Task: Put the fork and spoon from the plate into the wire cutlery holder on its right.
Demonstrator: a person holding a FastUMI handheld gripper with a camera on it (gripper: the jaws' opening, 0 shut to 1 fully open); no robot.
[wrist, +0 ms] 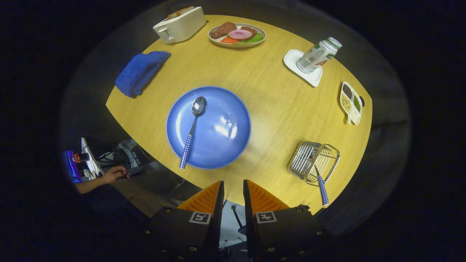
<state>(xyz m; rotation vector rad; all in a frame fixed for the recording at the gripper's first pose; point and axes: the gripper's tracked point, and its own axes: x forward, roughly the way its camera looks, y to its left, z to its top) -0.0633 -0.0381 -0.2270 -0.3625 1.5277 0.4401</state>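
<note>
The gripper point(233, 191) was held high above the near edge of the round wooden table point(276, 105), looking down on it. Its two fingers stood close together with a narrow gap between them and nothing in that gap; the jaws were nearly closed and grasping nothing.

Just ahead of the fingers, slightly to the left, lay the blue plate point(225, 127). The spoon point(193, 129) rested on the left part of the plate, bowl toward the far side, its checked handle running back over the plate's near rim. It was untouched by the gripper.

To the right of the plate, and clear of it, stood the wire cutlery holder point(309, 156). A checked handle point(322, 191) protruded from the holder toward the near edge of the table; its working end was hidden among the wires, so whether it was the fork could not be confirmed.

Further items recorded on the table: a blue cloth point(140, 72) at far left, a white toaster point(180, 25) beyond it, a plate of food point(236, 34) at the far side, a bottle point(317, 54) tilted on a white coaster point(309, 76) at far right, and a divided dish point(351, 102) of grains near the right edge.

A person's hand point(114, 174) was seen off the table to the near left, beside some equipment.
</note>
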